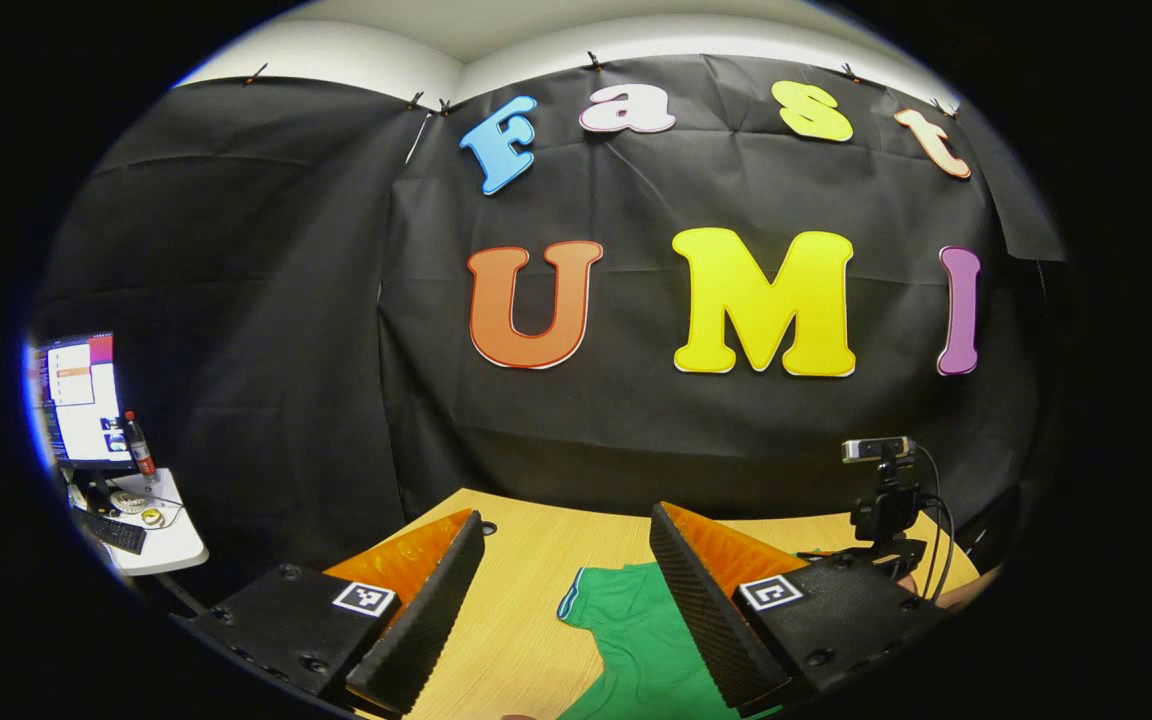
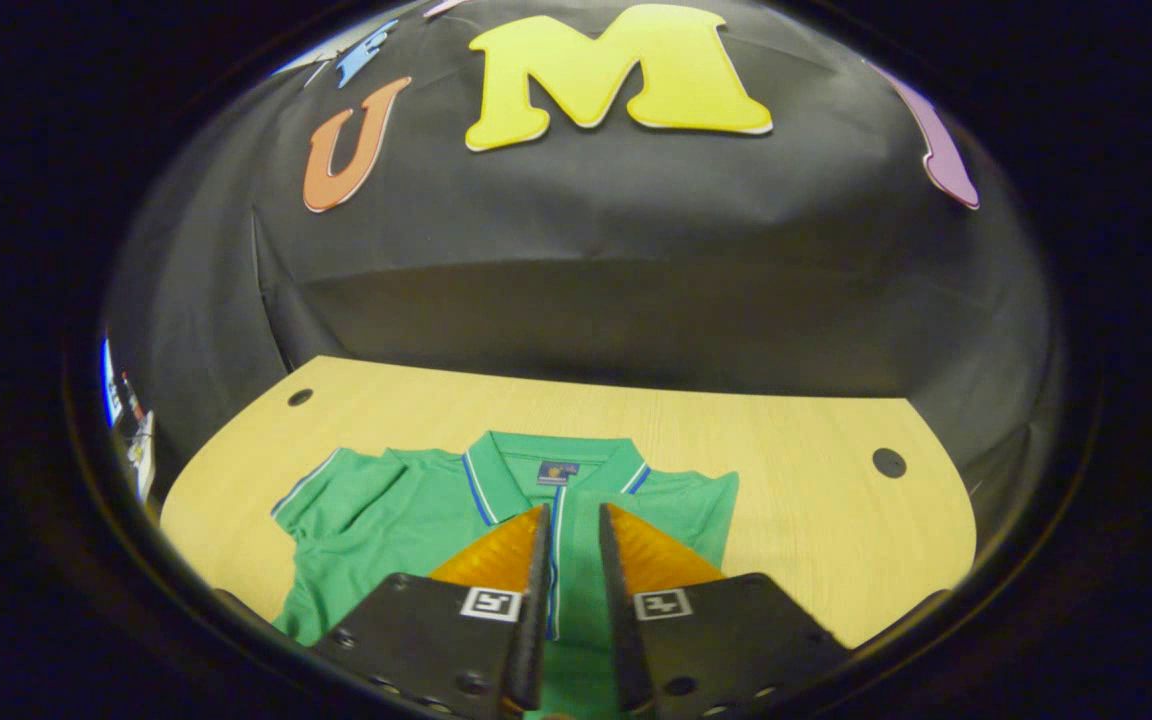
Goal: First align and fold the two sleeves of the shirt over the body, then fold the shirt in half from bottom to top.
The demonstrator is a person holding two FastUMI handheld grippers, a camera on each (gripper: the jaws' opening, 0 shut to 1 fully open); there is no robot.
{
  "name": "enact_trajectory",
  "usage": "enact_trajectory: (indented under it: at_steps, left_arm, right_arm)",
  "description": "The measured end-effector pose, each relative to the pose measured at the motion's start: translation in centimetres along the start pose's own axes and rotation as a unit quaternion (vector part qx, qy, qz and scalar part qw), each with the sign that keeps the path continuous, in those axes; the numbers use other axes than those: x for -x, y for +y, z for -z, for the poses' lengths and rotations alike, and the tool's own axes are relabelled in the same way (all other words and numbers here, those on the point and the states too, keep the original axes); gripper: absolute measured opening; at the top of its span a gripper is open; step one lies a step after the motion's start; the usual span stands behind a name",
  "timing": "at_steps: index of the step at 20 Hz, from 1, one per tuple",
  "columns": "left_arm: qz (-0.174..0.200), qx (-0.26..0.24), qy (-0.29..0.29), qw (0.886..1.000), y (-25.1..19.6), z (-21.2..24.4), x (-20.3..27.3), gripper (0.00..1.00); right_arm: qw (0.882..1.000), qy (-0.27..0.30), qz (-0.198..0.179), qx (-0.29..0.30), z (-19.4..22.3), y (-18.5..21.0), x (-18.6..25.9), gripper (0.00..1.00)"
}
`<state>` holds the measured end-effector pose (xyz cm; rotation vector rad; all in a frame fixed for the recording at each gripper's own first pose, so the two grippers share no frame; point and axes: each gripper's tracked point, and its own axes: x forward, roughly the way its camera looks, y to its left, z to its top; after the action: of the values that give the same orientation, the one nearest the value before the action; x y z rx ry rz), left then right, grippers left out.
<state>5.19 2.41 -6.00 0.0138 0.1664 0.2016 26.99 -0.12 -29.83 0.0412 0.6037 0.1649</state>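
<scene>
— Black cloth hangs behind everything, and below it runs a pale wood-grain counter [image 2: 806,470] with small dark holes near its back corners. What lies on it?

— A green polo shirt [image 2: 386,510], flat, collar toward the cloth wall. In the right gripper view its collar has blue and white striping, and a light placket runs down the middle of the chest. One short sleeve lies spread out to the left in that view; on the other side the shirt's edge looks straight, and I cannot tell how that sleeve lies.

— And the right claw [image 2: 570,525]?

— Held above the shirt's chest, fingers narrow, only a slim gap between them, with the placket showing through that gap. Nothing sits between the fingers. Whether the tips touch the fabric I cannot tell.

— The left claw [image 1: 566,530]?

— Spread wide, holding nothing. It hangs over the counter, and a corner of the shirt with a striped sleeve hem lies on the wood between and below its fingers, partly hidden by the finger on the right of that view.

— Anything else around?

— In the left gripper view, a small camera on a black stand [image 1: 881,500] with cables stands at the counter's far right. Off to the far left a lit monitor [image 1: 76,400], a bottle [image 1: 139,445] and a keyboard [image 1: 111,530] sit on a white side table [image 1: 171,550].
</scene>
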Motion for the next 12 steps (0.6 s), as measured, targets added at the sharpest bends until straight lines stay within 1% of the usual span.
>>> enact_trajectory:
  at_steps: [2, 3, 4, 6, 7, 8, 10, 12]
  left_arm:
    - [0.005, -0.001, 0.006, 1.000, 0.2, 0.6, -0.5, 1.00]
    - [0.009, -0.002, 0.008, 1.000, 0.3, 0.9, -0.9, 1.00]
    - [0.016, -0.001, 0.008, 1.000, 0.5, 1.3, -1.3, 1.00]
    - [0.034, 0.004, 0.007, 0.999, 0.4, 1.8, -2.2, 1.00]
    - [0.043, 0.007, 0.006, 0.999, 0.3, 2.2, -2.7, 1.00]
    - [0.051, 0.011, 0.008, 0.999, 0.4, 2.8, -3.2, 1.00]
    - [0.060, 0.026, 0.017, 0.998, 1.0, 4.4, -4.7, 1.00]
    - [0.073, 0.038, 0.046, 0.996, 1.1, 7.0, -6.8, 1.00]
  right_arm:
    - [1.000, -0.012, 0.005, 0.007, -1.0, 0.0, 2.1, 0.56]
    - [1.000, -0.028, 0.005, 0.009, -1.9, 0.2, 3.5, 0.71]
    - [0.999, -0.044, 0.007, 0.013, -2.8, 0.6, 5.1, 0.81]
    - [0.997, -0.077, 0.010, 0.024, -4.6, 1.0, 8.7, 0.81]
    - [0.995, -0.091, 0.010, 0.030, -5.2, 1.4, 10.3, 0.83]
    - [0.994, -0.101, 0.008, 0.035, -5.5, 1.8, 12.0, 0.94]
    - [0.992, -0.114, 0.001, 0.045, -6.0, 2.8, 15.4, 0.96]
    - [0.991, -0.123, -0.002, 0.055, -6.0, 3.5, 18.2, 0.96]
